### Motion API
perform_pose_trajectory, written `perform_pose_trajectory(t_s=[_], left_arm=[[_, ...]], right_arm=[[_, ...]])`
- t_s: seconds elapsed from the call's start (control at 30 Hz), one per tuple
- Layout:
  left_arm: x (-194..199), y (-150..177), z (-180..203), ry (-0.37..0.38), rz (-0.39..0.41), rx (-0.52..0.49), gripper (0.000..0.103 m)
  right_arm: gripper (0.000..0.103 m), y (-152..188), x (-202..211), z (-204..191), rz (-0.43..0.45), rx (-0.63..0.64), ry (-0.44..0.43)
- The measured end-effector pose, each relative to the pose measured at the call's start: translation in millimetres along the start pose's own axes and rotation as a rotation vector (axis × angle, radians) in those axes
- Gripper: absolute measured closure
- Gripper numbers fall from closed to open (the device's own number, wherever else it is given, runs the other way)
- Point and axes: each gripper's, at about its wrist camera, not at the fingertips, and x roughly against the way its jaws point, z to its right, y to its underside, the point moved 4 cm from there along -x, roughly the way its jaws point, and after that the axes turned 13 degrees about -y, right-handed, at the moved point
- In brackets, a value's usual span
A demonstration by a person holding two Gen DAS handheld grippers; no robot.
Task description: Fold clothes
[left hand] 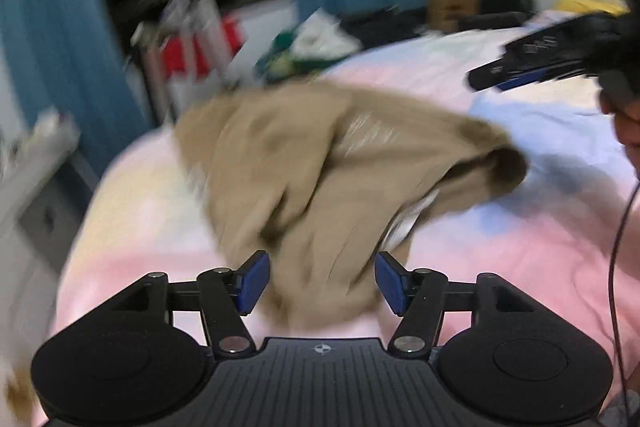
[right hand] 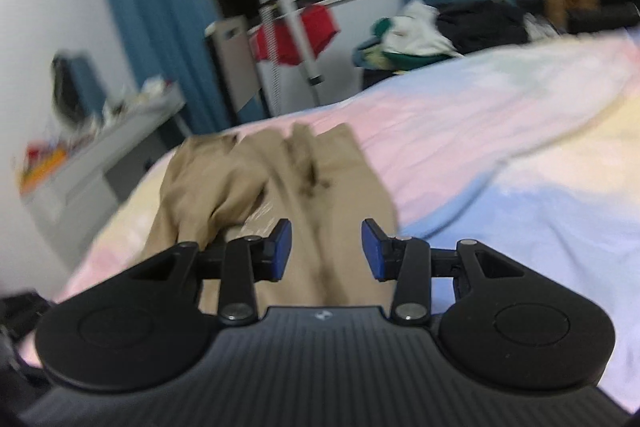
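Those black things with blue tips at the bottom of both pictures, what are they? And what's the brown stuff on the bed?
They are grabbers that a person holds, one in each hand, each with a camera looking along its two fingers. One picture comes from the left gripper, the other from the right gripper. Both are open and hold nothing. The brown stuff is a tan garment, lying crumpled on a bed with a pink, blue and yellow bedsheet. It waits to be folded. The pictures are blurry.

No legible text is found in either view; only a small round emblem is seen on each gripper body, lower centre, unreadable through blur.
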Motion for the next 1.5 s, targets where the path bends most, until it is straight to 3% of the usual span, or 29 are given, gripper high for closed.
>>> perform_pose_trajectory(t_s=[0.1,0.17,0.23,0.47,0.6,0.73,0.8,0.87,0.93,1.13,1.3,1.37,1.5], left_arm=[[-6,10,-8,-0.036,-0.055,0.037,0.044],[0,9,-10,-0.041,-0.016,0.039,0.045],[7,7,-12,-0.041,0.026,0.048,0.041],[22,1,-8,-0.020,0.096,0.096,0.039],[25,-3,-7,-0.011,0.117,0.117,0.039],[21,-4,0,-0.015,0.134,0.095,0.039],[19,-3,7,-0.011,0.134,0.079,0.037],[17,-3,14,-0.014,0.140,0.056,0.029],[14,-2,21,-0.023,0.147,0.033,0.024],[-1,-4,40,-0.119,0.196,-0.001,0.022],[-21,-8,39,-0.226,0.181,0.047,0.022],[-27,-7,34,-0.284,0.158,0.077,0.022],[-23,1,16,-0.366,0.094,0.135,0.023]], right_arm=[[0.053,9,-6,-24,-0.049,0.119,0.018],[0.037,18,-6,-38,-0.075,0.151,0.024],[0.033,27,-7,-49,-0.113,0.195,0.045],[0.033,55,-11,-59,-0.223,0.265,0.268],[0.033,53,-18,-38,-0.192,0.197,0.351],[0.034,46,-23,-14,-0.079,0.028,0.318],[0.042,46,-30,-6,-0.063,-0.018,0.318],[0.071,45,-34,-6,-0.041,-0.023,0.300],[0.080,41,-31,-14,0.002,0.000,0.285],[0.084,17,-4,-45,0.197,0.058,0.187],[0.091,10,14,-51,0.283,0.054,0.117],[0.091,10,15,-47,0.281,0.041,0.109],[0.091,18,1,-30,0.187,-0.002,0.154]])
